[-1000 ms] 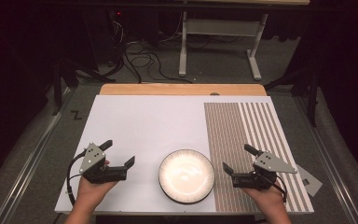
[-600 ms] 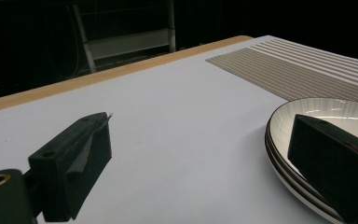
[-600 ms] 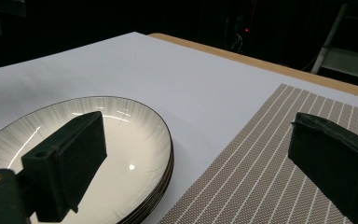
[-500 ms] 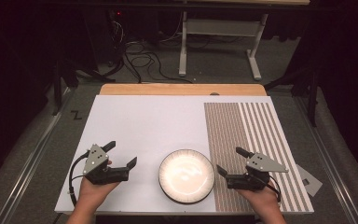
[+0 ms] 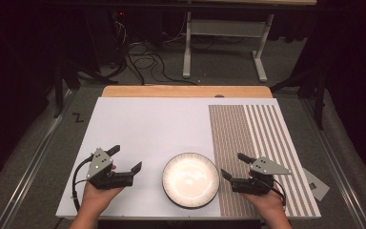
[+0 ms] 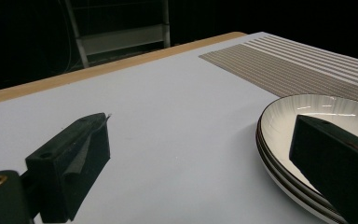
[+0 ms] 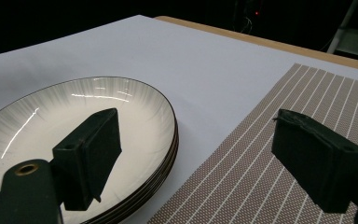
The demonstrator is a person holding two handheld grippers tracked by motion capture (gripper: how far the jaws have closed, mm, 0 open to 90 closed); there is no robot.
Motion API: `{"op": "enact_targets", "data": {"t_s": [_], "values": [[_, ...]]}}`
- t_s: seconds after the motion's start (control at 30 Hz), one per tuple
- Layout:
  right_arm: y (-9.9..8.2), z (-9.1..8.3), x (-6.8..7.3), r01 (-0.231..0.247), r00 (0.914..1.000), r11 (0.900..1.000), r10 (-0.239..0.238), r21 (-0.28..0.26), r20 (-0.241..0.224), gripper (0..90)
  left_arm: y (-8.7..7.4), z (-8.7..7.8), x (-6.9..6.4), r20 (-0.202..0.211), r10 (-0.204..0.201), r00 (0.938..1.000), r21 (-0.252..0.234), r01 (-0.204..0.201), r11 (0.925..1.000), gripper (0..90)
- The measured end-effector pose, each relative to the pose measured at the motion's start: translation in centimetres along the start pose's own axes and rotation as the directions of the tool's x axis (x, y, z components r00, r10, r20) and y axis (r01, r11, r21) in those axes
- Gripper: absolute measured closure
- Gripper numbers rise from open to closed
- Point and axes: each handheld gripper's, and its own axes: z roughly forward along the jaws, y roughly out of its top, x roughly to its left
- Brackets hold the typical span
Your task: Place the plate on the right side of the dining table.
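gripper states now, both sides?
Left gripper: open, empty, beside the plate.
Right gripper: open, empty, jaws have just been closing.

Your left hand-held gripper looks across the pale surface with its two black jaws standing wide apart and nothing between them. The left jaw rises at the near left over bare surface; the right jaw sits at the near right, in front of the plates. Those are white plates with dark rims, stacked, their edges showing as layered lines. Farther right lies a brown striped placemat. A wooden edge bounds the far side of the surface, with a metal frame in the dark beyond.
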Motion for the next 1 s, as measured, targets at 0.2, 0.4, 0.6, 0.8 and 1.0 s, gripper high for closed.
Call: {"op": "enact_targets", "data": {"t_s": [0.2,0.4,0.6,0.8,1.0], "values": [[-0.6,0.2,-0.4,-0.002,1.0000,0.9997,0.001,0.023,0.004,20.4,0.0,0.1,-0.2,0.005,0.004,1.0000,-0.002,-0.004,1.0000,5.7],[-0.9,0.3,-0.5,0.002,1.0000,0.9994,-0.002,0.035,-0.004,28.8,-0.1,0.2,-0.3,0.009,-0.001,1.0000,0.000,0.001,1.0000,5.6],[-1.1,0.4,-0.5,-0.031,0.9990,0.9970,0.033,0.071,-0.028,48.7,-0.2,0.4,-0.3,0.011,-0.002,0.9999,0.008,0.002,1.0000,5.6],[-1.2,0.7,-0.4,-0.038,0.9983,0.9933,0.043,0.109,-0.040,59.1,-0.3,0.5,-0.3,0.012,-0.002,0.9999,0.010,0.002,1.0000,5.5],[-1.3,0.8,-0.2,-0.014,0.9994,0.9906,0.018,0.136,-0.031,69.5,-0.2,0.4,-0.3,0.014,-0.004,0.9999,0.005,0.004,1.0000,5.5]]}}
